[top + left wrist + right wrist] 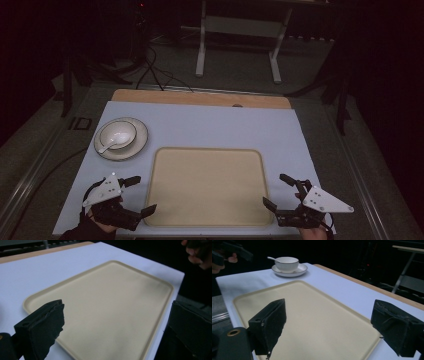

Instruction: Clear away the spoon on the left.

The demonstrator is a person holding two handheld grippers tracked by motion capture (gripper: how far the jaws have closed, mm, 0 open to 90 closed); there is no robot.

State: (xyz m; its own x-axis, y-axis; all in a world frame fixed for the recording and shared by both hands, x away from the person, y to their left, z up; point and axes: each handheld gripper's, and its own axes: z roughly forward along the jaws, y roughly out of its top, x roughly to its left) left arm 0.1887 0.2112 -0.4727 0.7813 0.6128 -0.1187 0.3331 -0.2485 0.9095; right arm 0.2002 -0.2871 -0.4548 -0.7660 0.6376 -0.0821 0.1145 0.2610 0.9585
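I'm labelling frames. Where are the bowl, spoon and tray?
bowl (118, 133), high view, inner bottom.
spoon (271, 258), right gripper view, handle.
tray (207, 187), high view, bare floor.

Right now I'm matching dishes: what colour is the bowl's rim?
White bowl with a thin dark rim line, clearest in the right gripper view.

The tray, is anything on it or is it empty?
Empty. The beige tray shows a bare flat surface in all three views; the bowl with its spoon sits on a plate beside it.
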